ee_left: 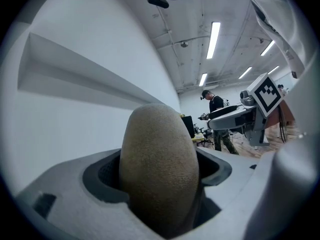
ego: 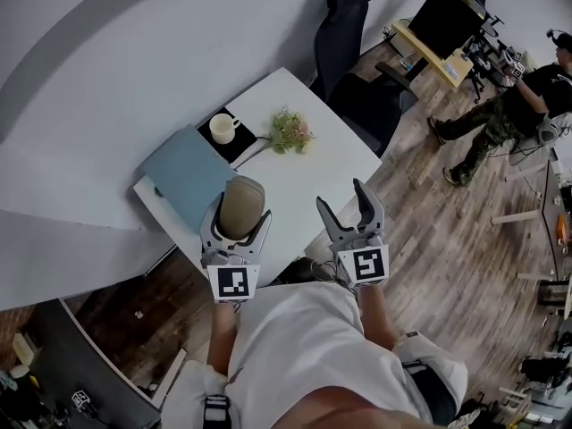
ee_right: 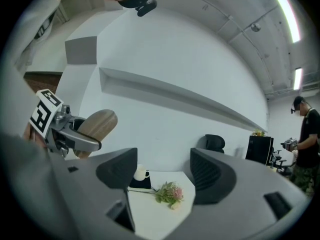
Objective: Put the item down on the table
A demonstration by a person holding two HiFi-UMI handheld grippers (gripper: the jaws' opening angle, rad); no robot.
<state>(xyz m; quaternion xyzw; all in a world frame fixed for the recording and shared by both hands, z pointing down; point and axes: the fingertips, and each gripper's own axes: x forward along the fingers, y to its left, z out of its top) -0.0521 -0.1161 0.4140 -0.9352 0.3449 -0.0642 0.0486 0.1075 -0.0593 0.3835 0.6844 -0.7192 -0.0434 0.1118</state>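
The left gripper (ego: 241, 208) is holding the item, a tan oval piece (ee_left: 160, 166), upright between its fingers. They are pinching its lower half while the rounded top is standing clear above them. From the head view it is hanging over the near left edge of the white surface (ego: 331, 164), not yet resting on it as far as I can tell.

Up close its face is looking finely napped, like felt or suede, though from the right gripper view the flat side is reading more like wood grain. I'm guessing it is light and fairly stiff, and grippy, not slippery. The low grip on its narrow sides seems the sensible place to hold it. Being tall and thin, it may be tipping over once let go.

The right gripper (ego: 341, 195) is hovering empty at 3 o'clock of the item, with its fingers spread wide.

On the surface a blue-grey mat (ego: 188, 175) is lying at 10 o'clock of the item. A white mug (ego: 221, 129) is sitting on a black pad (ego: 241, 143) at 12 o'clock, and a small flower sprig (ego: 290, 132) at 1 o'clock.

Beyond them, a black office chair (ego: 344, 25) is standing at the far corner. Another person (ego: 509, 105) is working across the wooden floor (ego: 429, 231).
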